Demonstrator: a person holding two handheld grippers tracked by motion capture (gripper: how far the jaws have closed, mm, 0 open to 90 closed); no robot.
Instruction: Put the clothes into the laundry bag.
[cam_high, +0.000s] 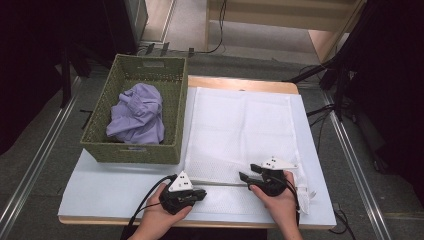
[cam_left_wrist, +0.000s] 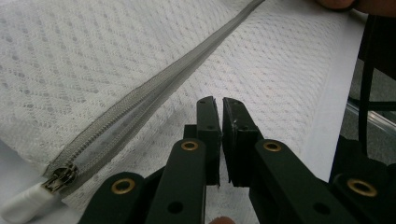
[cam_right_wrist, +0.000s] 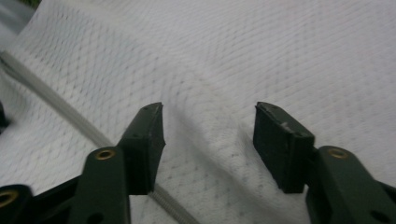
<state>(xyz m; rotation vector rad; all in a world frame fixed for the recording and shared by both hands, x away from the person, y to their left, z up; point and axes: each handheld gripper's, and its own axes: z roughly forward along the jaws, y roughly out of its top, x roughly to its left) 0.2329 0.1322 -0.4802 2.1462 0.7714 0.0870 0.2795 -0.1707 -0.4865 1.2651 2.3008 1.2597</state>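
Note:
A white mesh laundry bag (cam_high: 240, 130) lies flat on the table, its grey zipper (cam_left_wrist: 154, 93) running along the near edge. The zipper's white pull tab (cam_left_wrist: 23, 207) sits at the zipper's left end in the left gripper view. My left gripper (cam_high: 202, 192) rests low over the bag's near edge beside the zipper; its jaws stand together (cam_left_wrist: 219, 105) and I see nothing between them. My right gripper (cam_high: 245, 177) is open, its fingertips spread just above the mesh (cam_right_wrist: 210, 121), with the zipper (cam_right_wrist: 70, 116) passing under its left jaw.
A green woven basket (cam_high: 172, 100) stands at the table's left rear with a crumpled lilac garment (cam_high: 137, 115) inside. A white sheet (cam_high: 110, 185) covers the tabletop. Cables and dark stands line the floor on both sides.

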